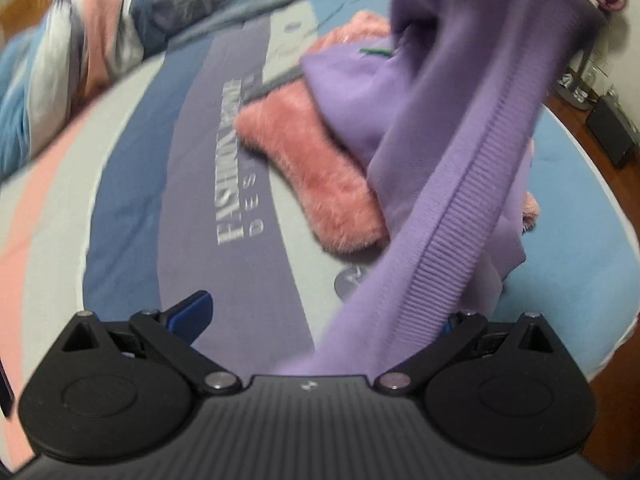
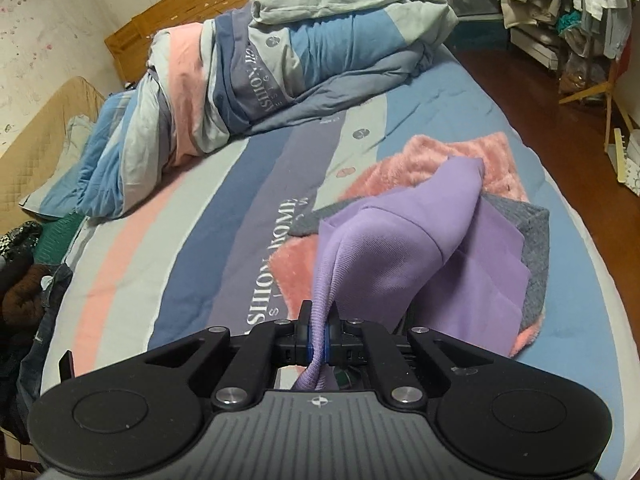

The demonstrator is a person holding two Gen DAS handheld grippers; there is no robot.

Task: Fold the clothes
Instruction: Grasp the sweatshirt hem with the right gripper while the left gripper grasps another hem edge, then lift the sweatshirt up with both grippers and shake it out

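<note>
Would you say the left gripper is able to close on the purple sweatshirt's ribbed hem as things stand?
Probably yes: the left gripper stands open and the purple sweatshirt already drapes its ribbed hem between the fingers, with nothing in between. The right gripper pinches another part.

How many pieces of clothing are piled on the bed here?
3 visible: a purple sweatshirt on top, pinched at its ribbed hem by the right gripper; a pink fuzzy garment underneath; a grey knit at the side. More may lie hidden beneath.

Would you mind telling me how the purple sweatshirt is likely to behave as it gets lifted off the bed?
Probably floppy: the purple sweatshirt sags from the right gripper, shut on its ribbed hem. It may drag the pink fuzzy garment beneath. Likely light, as one pinch lifts it.
</note>
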